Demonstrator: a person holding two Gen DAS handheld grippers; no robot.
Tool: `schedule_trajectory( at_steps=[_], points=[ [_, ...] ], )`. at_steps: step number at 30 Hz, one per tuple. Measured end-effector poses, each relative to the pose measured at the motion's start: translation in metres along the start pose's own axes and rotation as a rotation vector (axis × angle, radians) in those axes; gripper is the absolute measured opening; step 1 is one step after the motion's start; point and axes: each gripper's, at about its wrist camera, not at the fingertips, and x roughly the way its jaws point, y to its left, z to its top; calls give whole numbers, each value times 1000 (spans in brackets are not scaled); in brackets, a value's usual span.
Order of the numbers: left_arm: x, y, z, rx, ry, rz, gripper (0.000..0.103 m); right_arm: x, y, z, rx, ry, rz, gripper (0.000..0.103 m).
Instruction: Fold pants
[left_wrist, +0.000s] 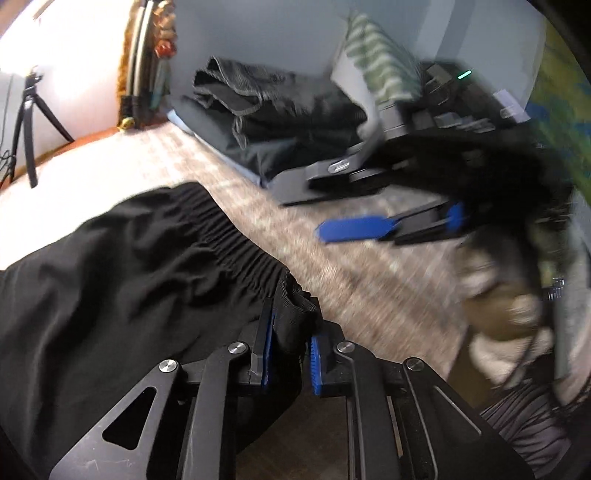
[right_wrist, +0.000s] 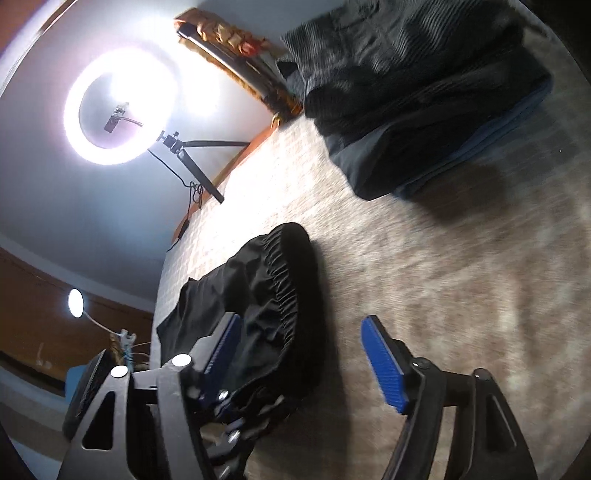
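Pants (left_wrist: 122, 258), one black pair, left tool (left_wrist: 291, 354) pinching waistband, right tool (right_wrist: 306, 354) wide apart, empty.

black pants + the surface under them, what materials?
Black pants: thin matte woven synthetic, probably polyester; fine creases, gathered elastic waistband. Surface: beige textile, likely a short-pile or woven bedcover; mottled, no sheen, though blur hides the weave.

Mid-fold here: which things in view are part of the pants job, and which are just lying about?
In the job:
- black pants, elastic waistband nearest the stack
- left gripper, shut on the waistband corner
- right gripper, open, pants edge between its jaws

Lying about:
- stack of folded dark clothes
- ring light on its tripod
- small round lamp
- carpet
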Motion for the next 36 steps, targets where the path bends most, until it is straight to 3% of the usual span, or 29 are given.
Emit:
schedule_trajectory(
  at_steps=[13,16,18,21,22,29,36],
  points=[
    [-29,12,10,-90,-101,-59,13,75,-20,33,169,151,177,74],
    [-34,16,12,-107,-119,-67,13,86,-16,38,179,162,216,70],
    [-38,16,11,-109,-125,-67,13,93,-12,40,182,163,226,45],
    [-39,17,7,-117,-125,-64,13,98,-9,43,201,146,220,26],
    [-39,18,6,-121,-124,-62,13,96,-7,45,197,129,217,24],
    [-64,25,1,-121,-154,-49,12,79,50,48,40,46,108,20],
    [-108,49,-9,-146,-201,-5,12,81,120,45,-69,1,101,20]
  ],
)
